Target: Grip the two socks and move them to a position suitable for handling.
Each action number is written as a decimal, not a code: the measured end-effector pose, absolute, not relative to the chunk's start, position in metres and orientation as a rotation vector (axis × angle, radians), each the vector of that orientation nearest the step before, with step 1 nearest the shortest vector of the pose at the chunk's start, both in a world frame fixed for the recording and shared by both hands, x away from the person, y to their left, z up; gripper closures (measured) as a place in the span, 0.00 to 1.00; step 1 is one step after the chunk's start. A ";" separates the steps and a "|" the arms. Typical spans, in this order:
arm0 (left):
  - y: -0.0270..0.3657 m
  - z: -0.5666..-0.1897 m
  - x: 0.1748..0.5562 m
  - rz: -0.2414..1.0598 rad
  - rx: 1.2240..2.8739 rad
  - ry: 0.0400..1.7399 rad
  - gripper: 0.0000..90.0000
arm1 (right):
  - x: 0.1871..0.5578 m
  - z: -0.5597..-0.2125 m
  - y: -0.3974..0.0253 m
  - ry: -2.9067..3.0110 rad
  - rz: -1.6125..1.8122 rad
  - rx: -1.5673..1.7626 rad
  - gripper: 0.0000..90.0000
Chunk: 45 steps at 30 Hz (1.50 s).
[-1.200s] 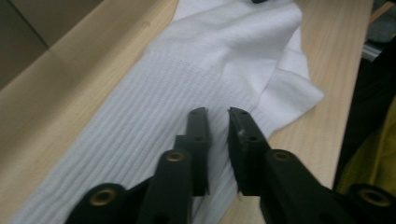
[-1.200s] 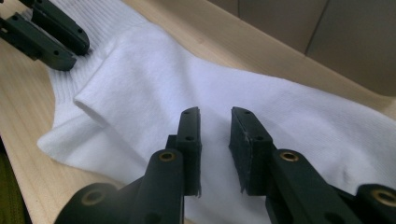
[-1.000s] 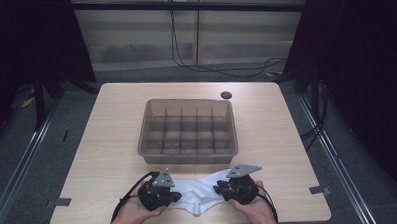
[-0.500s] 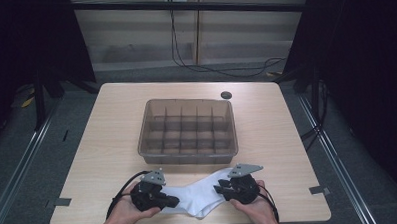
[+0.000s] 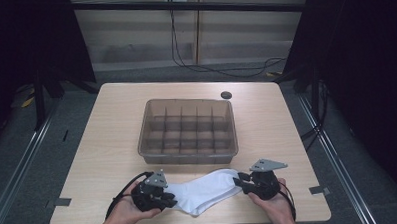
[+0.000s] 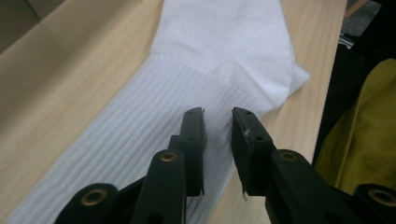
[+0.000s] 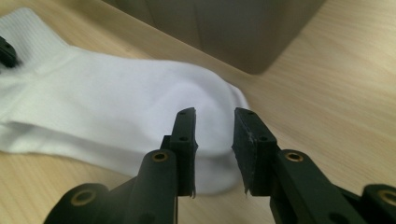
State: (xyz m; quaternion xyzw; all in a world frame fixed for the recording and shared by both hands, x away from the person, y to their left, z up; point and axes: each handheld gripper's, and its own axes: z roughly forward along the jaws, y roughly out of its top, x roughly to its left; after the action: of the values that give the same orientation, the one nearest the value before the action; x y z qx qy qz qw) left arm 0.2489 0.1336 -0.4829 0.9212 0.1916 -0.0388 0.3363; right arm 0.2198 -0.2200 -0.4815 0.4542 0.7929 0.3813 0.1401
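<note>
A white sock [image 5: 204, 192] lies stretched out flat near the table's front edge, running from lower left to upper right. My left gripper [image 5: 169, 199] is at its ribbed cuff end. In the left gripper view the jaws [image 6: 217, 114] stand open just above the ribbed cuff [image 6: 140, 126], with nothing between them. My right gripper [image 5: 237, 180] is at the toe end. In the right gripper view it [image 7: 213, 114] is open too, its tips hovering over the sock's rounded toe [image 7: 205, 107].
A clear plastic box [image 5: 188, 157] divided into several compartments stands just behind the sock at mid-table, and its wall [image 7: 219, 32] is close ahead of my right gripper. A small black disc [image 5: 226, 95] sits at the table's far edge. Yellow cloth [image 6: 369, 135] hangs past the near edge.
The sock was bunched between the two grippers and now lies spread out long. My left gripper moved left and nearer, and my right gripper shifted a little right.
</note>
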 end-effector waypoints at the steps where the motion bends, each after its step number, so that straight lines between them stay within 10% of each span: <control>1: 0.135 -0.483 0.250 -0.097 2.400 0.506 0.82 | 0.220 -0.483 -0.223 2.285 1.097 1.331 0.77; 20: 0.155 -0.474 0.261 -0.126 2.327 0.557 0.66 | 0.209 -0.492 -0.224 2.348 1.035 1.361 0.75; 30: 0.202 -0.467 0.277 -0.020 2.264 0.773 0.77 | 0.227 -0.477 -0.208 2.332 1.113 1.286 0.80; 39: 0.199 -0.480 0.282 -0.036 2.307 0.825 0.61 | 0.236 -0.492 -0.204 2.349 1.022 1.335 0.84; 45: 0.189 -0.484 0.277 0.014 2.357 0.787 0.81 | 0.236 -0.493 -0.204 2.340 1.012 1.338 0.99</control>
State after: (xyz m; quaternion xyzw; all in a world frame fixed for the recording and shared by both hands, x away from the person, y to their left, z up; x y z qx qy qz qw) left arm 0.2775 0.1892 -0.4843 0.8978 0.2997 0.0052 0.3227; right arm 0.2361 -0.2039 -0.4928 0.4607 0.8057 0.3485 0.1307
